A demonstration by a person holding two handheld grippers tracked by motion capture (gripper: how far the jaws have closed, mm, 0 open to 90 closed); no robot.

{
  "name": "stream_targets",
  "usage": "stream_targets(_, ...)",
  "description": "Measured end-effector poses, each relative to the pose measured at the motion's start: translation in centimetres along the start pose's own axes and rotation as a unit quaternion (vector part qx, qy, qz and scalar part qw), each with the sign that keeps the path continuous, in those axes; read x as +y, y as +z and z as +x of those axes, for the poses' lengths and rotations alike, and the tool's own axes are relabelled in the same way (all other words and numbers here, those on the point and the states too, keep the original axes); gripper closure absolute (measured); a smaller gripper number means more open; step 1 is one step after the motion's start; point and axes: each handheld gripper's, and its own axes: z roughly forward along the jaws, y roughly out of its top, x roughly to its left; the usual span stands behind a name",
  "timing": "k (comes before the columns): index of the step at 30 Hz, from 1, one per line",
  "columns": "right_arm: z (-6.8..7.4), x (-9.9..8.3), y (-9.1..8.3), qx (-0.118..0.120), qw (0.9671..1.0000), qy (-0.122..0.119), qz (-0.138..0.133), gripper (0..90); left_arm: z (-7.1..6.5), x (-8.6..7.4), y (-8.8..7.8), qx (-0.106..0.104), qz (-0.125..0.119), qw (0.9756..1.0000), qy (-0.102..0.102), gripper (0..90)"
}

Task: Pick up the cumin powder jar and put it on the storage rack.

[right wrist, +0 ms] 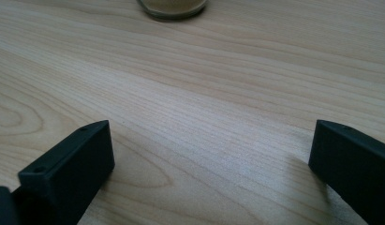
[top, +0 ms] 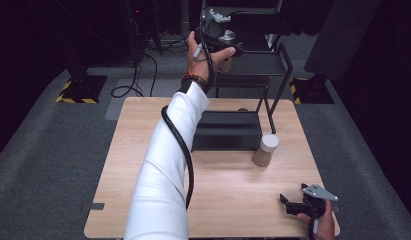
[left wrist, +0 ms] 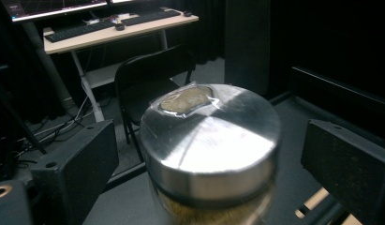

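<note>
The left gripper (top: pixel 228 50) was reached out over the top shelf of the black rack (top: pixel 253 62), its jaws apart on either side of a steel-lidded jar (left wrist: pixel 210 140) standing there, pads clear of it. The right gripper (top: pixel 293 204) rested low near the table's (top: pixel 143 190) front right corner, jaws spread wide with nothing between them, facing a second jar (top: pixel 265 150) on the table beside the rack.

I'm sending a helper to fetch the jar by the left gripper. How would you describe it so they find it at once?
Start at the black metal rack behind the wooden table, and look on its upper shelf. There the left gripper stands with open jaws either side of a jar of tan powder. Unlike the pale-lidded jar on the table, it has a shiny metal lid with a taped patch on top.
</note>
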Motion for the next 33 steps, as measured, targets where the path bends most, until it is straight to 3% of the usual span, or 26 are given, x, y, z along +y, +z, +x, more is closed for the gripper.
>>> stream_targets(5, 0.0, 0.0, 0.0, 0.0, 1.0, 0.0, 0.0, 0.0, -0.3, 0.0, -1.5, -0.005, 0.001, 0.9998, 0.018, 2.8)
stream_targets(8, 0.0, 0.0, 0.0, -0.001, 1.0, -0.001, -0.001, 0.0, -0.3, -0.4, -2.6, -0.009, -0.008, 0.9999, 0.007, 2.3)
stream_targets(15, 0.0, 0.0, 0.0, 0.0, 1.0, -0.002, -0.001, 0.0, -0.6, -1.7, -4.9, -0.013, -0.008, 0.9999, 0.003, 1.6)
stream_targets(24, 0.1, -0.1, 0.0, -0.001, 1.0, -0.003, -0.001, 0.0, -1.1, -3.9, -7.2, -0.025, -0.007, 0.9996, 0.014, 1.1)
stream_targets(33, 0.1, -0.1, 0.0, -0.002, 1.0, -0.003, -0.002, 0.0, -1.8, -7.5, -9.0, -0.034, -0.021, 0.9992, 0.008, 0.6)
